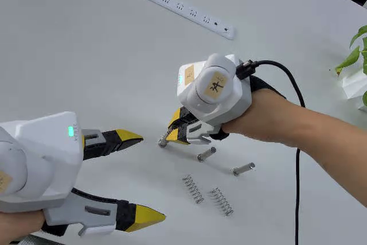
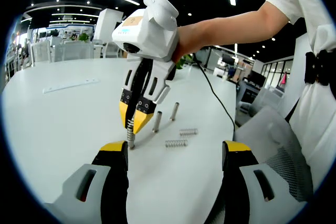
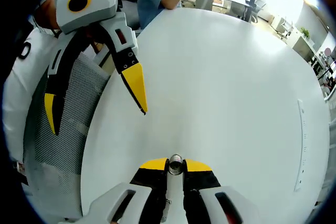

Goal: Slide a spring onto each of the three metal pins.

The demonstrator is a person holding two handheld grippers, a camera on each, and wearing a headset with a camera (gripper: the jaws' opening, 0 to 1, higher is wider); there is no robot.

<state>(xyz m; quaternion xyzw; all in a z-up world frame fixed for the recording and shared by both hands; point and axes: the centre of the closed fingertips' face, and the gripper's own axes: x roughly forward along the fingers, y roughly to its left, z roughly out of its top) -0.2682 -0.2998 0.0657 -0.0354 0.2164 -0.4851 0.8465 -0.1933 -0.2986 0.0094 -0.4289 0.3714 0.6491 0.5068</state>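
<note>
The right gripper is clenching a spring in its jaws, holding it upright on the left pin, which is standing on the white counter. I cannot tell how far the spring is sitting over it. A second pin and a third pin are standing bare to its right. Nearer the person, one loose spring and a second loose spring are lying side by side. The left gripper is hovering nearby, its jaws released wide and grasping nothing.
</note>
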